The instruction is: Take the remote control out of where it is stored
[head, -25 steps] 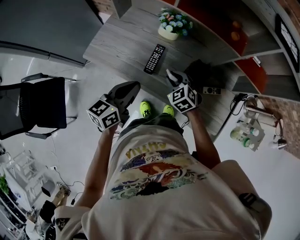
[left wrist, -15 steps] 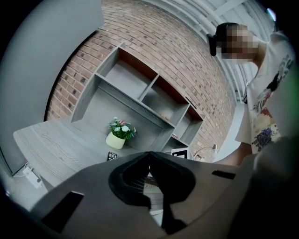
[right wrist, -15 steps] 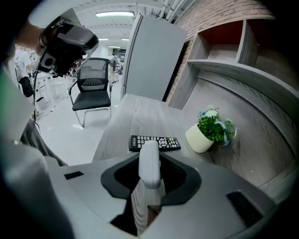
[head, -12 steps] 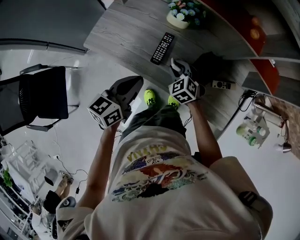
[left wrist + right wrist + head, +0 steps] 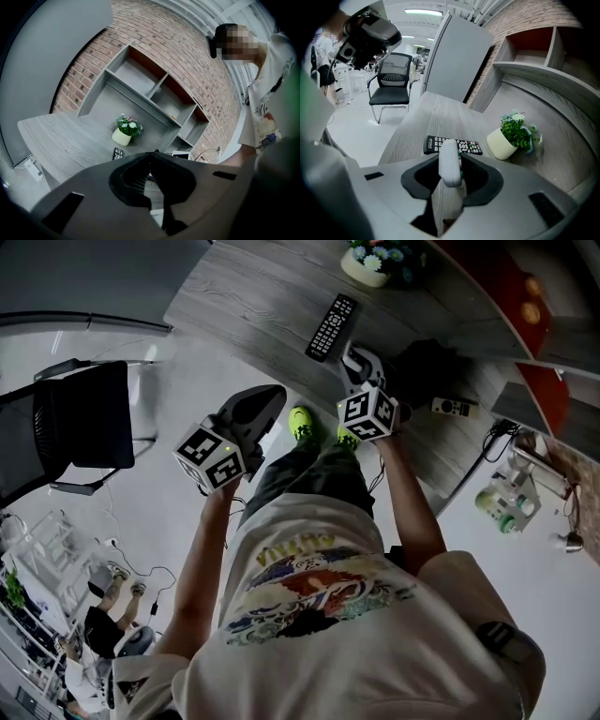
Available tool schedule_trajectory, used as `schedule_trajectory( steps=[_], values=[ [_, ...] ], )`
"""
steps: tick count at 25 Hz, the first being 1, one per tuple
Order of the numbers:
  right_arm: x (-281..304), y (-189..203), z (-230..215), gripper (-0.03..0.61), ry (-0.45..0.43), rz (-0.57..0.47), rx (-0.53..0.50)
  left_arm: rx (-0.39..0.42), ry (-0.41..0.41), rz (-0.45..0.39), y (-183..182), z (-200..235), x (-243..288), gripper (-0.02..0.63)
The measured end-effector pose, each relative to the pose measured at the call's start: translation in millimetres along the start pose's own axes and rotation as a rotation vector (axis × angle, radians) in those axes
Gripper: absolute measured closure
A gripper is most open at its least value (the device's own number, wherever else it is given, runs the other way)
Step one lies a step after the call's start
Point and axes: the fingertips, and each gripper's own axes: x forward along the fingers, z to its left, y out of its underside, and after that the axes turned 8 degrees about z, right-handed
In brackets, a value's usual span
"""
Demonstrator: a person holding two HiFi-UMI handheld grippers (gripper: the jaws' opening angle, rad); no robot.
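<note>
My right gripper hangs over the front edge of the grey desk, shut on a slim white remote control that stands up between its jaws. Just beyond it a black remote control lies flat on the desk. My left gripper is held off the desk's edge, above the floor; its jaws meet at the tips with nothing between them. The black remote shows past its tips.
A pale pot of flowers stands behind the black remote. A dark bulky object and a small white remote lie at the desk's right. Shelves rise behind the desk. A black office chair stands on the floor to the left.
Both grippers have sunk a little in front of the desk. The white remote stays in the right gripper. The left gripper's jaws stay together.
</note>
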Motion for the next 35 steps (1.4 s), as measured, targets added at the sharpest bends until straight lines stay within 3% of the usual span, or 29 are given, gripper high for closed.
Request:
schedule_trajectory(
  steps=[9, 20, 24, 30, 35],
  values=[
    [15, -1, -1, 0.456, 0.048, -0.034, -0.034, -0.035, -0.01, 0.03, 15, 3, 6, 0.607],
    [35, -9, 17, 0.35, -0.11, -0.048, 0.055, -0.049, -0.013, 0.042, 19, 5, 10, 0.607],
    [38, -6, 23, 0.338, -0.15, -0.035, 0.064, -0.048, -0.014, 0.039, 18, 5, 10, 0.607],
    [40, 1, 45, 0.325, -0.283, -0.004, 0.112, -0.048, -0.011, 0.037, 18, 4, 9, 0.607],
    [31, 0, 43, 0.325, -0.302, -0.031, 0.199, -0.044, -0.008, 0.036, 18, 2, 8, 0.607]
  ],
)
